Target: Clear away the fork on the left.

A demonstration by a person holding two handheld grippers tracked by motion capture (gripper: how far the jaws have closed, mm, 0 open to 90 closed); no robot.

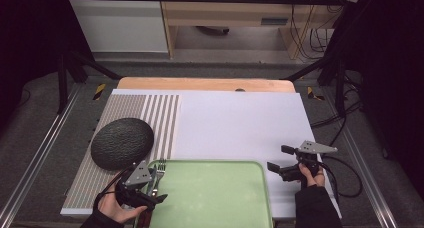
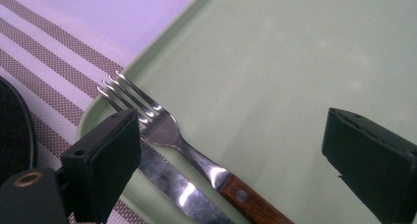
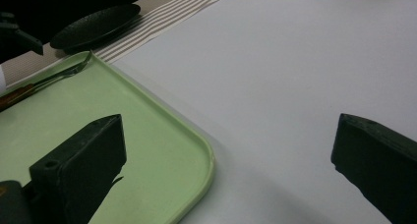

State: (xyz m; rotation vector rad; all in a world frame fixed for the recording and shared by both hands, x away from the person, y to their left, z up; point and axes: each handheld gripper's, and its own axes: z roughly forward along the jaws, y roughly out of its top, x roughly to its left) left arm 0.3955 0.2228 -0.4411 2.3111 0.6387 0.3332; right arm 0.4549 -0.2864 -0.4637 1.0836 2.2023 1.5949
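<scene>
White tabletop — fork and knife lie in green tray; left gripper and right gripper both gape empty.

The left tongs stand wide apart over the green tray, nothing between them. A fork with a wooden handle lies on the tray, tines toward 10 o'clock, touching a knife just beside it at 7 o'clock. A striped mat lies at 10 o'clock.
</scene>
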